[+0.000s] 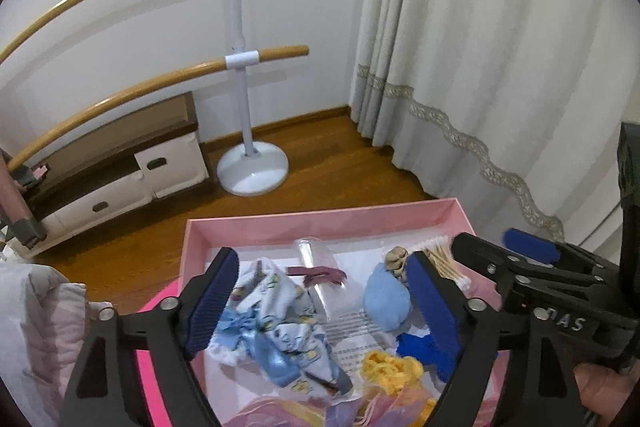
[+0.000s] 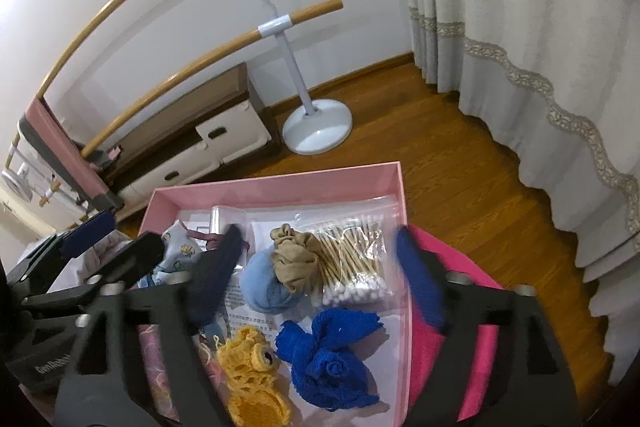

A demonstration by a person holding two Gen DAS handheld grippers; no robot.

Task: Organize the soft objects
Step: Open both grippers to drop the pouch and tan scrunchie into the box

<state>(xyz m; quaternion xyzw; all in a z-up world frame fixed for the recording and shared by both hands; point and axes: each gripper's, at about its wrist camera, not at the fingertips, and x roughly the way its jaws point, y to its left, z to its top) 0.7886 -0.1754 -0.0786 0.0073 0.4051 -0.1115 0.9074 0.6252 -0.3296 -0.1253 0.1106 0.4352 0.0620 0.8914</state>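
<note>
1. Over the shallow pink cardboard box [image 2: 280, 187] both grippers hang with their jaws spread wide, holding nothing; the left gripper [image 1: 320, 307] is above the near-left part, the right gripper [image 2: 320, 283] above the middle and right.
2. Between the left gripper's blue pads lies the crumpled pale-blue printed cloth with yellow figures [image 1: 272, 311]. It looks like the nearest candidate for a grasp, though the pictures do not settle which item is meant first.
3. Inside the right gripper's span lie the light-blue rolled sock ball [image 2: 266, 287] and the tan bunched stocking [image 2: 296, 259], which rests against its top. Just beside them is the clear bag of wooden cotton swabs [image 2: 352, 259], which is no soft thing and should stay put.
4. Nearer the camera sit the royal-blue knitted piece [image 2: 328, 359] and the yellow crocheted piece [image 2: 248, 371], close together on the printed white paper sheet [image 2: 256, 311].
5. To do this step well, I would lower one gripper straight down over a single item's thickest fold, so the pads pinch cloth and not the paper beneath.
6. The tan stocking and blue ball touch, so a careless pinch may lift both.
7. The two grippers are near each other over the box; working one at a time should keep them from colliding.
</note>
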